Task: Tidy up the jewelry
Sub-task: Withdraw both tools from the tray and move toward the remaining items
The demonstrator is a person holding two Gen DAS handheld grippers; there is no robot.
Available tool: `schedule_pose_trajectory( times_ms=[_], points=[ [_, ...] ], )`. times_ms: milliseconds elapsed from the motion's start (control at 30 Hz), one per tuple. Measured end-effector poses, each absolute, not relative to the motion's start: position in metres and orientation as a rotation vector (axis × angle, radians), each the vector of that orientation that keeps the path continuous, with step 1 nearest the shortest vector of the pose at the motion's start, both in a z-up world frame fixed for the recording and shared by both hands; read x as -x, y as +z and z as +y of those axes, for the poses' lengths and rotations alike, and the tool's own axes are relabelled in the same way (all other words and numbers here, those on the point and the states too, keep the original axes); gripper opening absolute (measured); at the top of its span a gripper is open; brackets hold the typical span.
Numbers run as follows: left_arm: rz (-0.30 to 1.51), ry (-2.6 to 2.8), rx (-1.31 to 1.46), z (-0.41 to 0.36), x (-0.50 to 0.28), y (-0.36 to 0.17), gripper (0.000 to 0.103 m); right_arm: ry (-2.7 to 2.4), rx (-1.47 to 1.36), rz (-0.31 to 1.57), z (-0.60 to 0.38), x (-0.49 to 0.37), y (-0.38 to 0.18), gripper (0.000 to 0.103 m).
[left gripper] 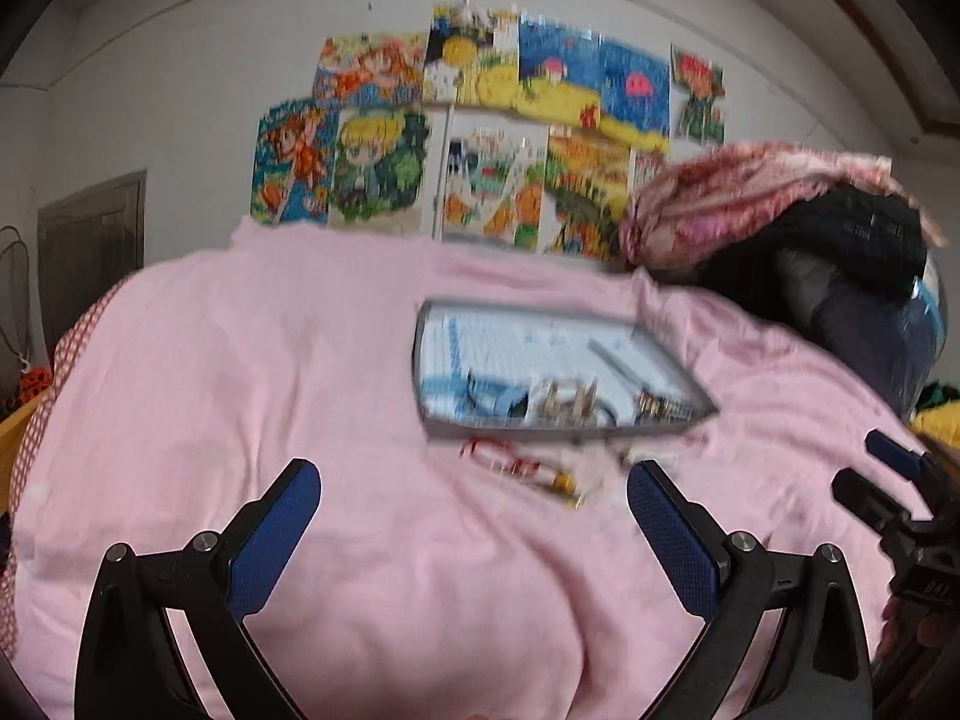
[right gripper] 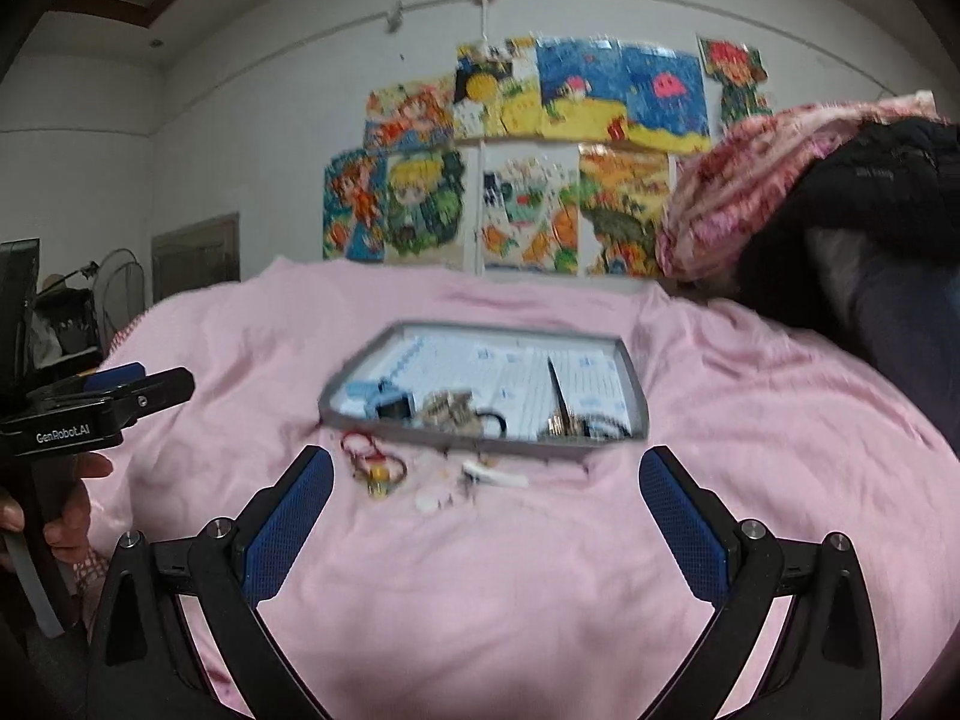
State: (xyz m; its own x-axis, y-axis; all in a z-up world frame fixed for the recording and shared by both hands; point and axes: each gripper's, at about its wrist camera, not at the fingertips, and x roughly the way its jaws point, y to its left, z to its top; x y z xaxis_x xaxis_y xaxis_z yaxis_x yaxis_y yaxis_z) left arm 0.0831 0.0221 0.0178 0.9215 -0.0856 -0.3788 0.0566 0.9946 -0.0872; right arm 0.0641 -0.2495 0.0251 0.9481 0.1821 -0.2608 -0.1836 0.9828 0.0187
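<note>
Left wrist view: the left gripper (left gripper: 474,495), blue-padded fingers spread apart and empty, hovers over a pink bedspread (left gripper: 270,390); a shallow grey jewelry tray (left gripper: 690,387) lies ahead, a red cord bracelet (left gripper: 510,462) loose just before it.

Right wrist view: the right gripper (right gripper: 486,480), likewise spread and empty, faces the same tray (right gripper: 639,396), with bracelet (right gripper: 366,450) and small white pieces (right gripper: 480,480) on the bedspread (right gripper: 750,420) between its fingers.

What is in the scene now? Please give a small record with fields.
surface: pink bedsheet
container: grey tray, flat on the sheet, some jewelry inside
loose pieces: red cord bracelet and white pieces, on the sheet before the tray
left tongs: open, empty
right tongs: open, empty
image: blurred
</note>
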Motion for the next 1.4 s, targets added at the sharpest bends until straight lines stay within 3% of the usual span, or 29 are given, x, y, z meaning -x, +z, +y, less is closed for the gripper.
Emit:
schedule_pose_trajectory(
  times_ms=[300,767,1400],
  points=[
    [0.539,-0.09,0.065,0.021,-0.092,-0.003,0.103,0.175,-0.041,0.446,-0.255,-0.073,-0.001,0.1],
    [0.629,-0.137,0.014,0.008,-0.123,-0.012,0.103,0.156,-0.095,0.515,-0.266,-0.089,-0.008,0.1],
    [0.667,-0.338,-0.071,-0.017,-0.199,-0.037,0.103,0.188,-0.088,0.597,-0.289,-0.176,-0.018,0.1]
  ],
)
